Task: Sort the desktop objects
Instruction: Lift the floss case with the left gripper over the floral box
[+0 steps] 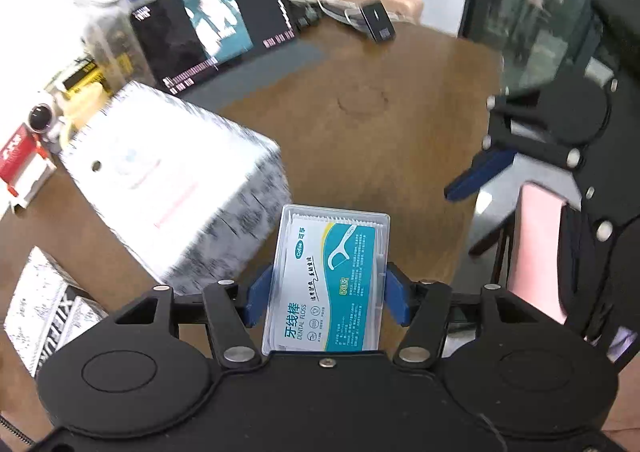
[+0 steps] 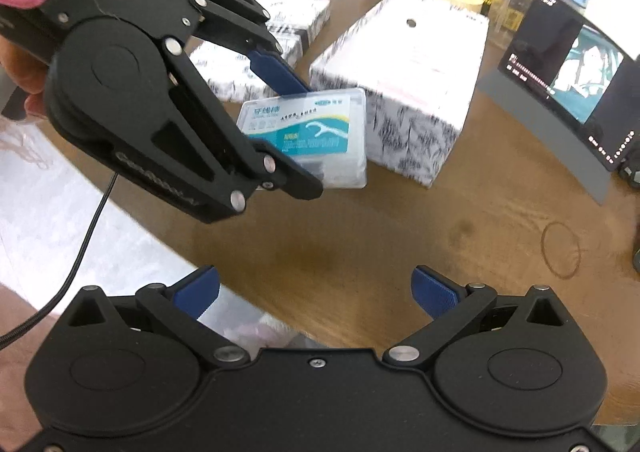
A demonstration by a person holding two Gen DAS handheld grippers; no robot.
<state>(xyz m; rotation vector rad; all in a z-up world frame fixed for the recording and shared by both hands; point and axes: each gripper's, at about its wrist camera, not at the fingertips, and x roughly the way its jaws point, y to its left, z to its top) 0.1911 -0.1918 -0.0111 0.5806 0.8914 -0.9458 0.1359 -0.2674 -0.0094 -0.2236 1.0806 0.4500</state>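
Observation:
A clear plastic box of dental floss picks (image 1: 332, 276) with a teal and white label sits between the blue pads of my left gripper (image 1: 326, 294), which is shut on it above the brown table. The right wrist view shows the same box (image 2: 316, 135) held in the left gripper (image 2: 298, 131), in the air just in front of a white patterned box (image 2: 404, 79). My right gripper (image 2: 316, 292) is open near the table's front edge with nothing between its fingers; it also shows at the right in the left wrist view, right gripper (image 1: 476, 171).
A large white patterned box (image 1: 172, 175) stands left of centre, with smaller patterned boxes (image 1: 44, 304) nearby. A tablet with a lit screen (image 1: 212, 23) leans at the back. A red and white packet (image 1: 20, 163), a small camera (image 1: 40, 117), jars and a black device (image 1: 378, 21) line the far edge.

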